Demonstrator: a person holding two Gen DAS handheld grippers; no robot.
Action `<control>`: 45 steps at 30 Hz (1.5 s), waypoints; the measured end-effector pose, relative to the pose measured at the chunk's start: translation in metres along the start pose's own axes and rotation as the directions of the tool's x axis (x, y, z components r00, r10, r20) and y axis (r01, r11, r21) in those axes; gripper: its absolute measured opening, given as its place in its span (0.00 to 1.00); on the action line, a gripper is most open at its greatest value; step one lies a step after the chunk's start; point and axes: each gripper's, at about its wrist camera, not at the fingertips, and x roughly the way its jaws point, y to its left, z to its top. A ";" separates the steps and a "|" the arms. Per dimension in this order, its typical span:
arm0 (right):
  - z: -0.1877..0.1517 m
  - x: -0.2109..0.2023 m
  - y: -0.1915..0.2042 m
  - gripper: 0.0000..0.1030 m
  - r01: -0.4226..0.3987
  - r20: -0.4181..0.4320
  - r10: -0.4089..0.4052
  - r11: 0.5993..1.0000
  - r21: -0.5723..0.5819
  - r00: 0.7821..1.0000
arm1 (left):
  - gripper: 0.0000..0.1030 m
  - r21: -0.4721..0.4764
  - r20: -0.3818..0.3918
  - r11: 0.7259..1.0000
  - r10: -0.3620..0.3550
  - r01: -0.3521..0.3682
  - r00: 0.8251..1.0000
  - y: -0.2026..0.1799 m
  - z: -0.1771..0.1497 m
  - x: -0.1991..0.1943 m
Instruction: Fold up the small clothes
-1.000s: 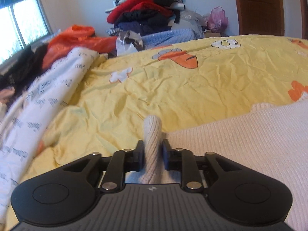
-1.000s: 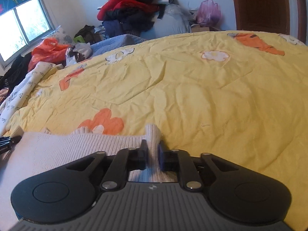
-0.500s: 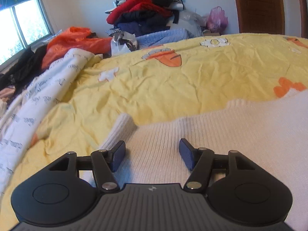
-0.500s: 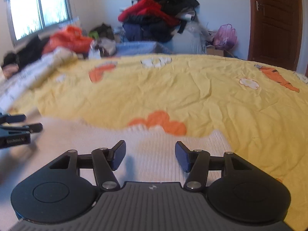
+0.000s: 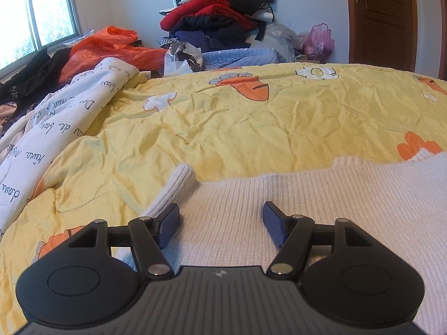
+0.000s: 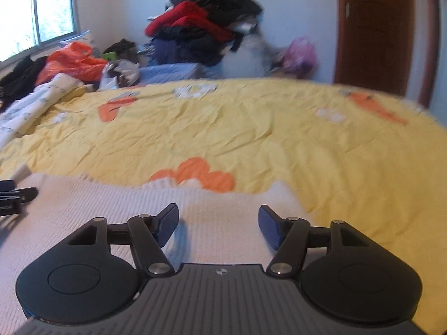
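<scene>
Daylight from window (image 5: 33,28), left view sharp, right view motion-blurred, fisheye-bent edges

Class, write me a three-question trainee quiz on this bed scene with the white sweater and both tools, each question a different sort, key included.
1. True or false: the left tool is shut on the sweater.
2. The sweater lies on a quilt of which colour: A blue, B yellow, C green?
3. Fill in: the right tool is ____.

Key: 1 false; 2 B; 3 open.
</scene>
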 end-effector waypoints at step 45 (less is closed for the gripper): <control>0.002 -0.004 0.072 0.85 -0.212 -0.097 0.203 0.973 -0.093 0.974 | 0.66 -0.054 0.003 0.998 -0.040 0.040 0.999 0.007 -0.001 0.003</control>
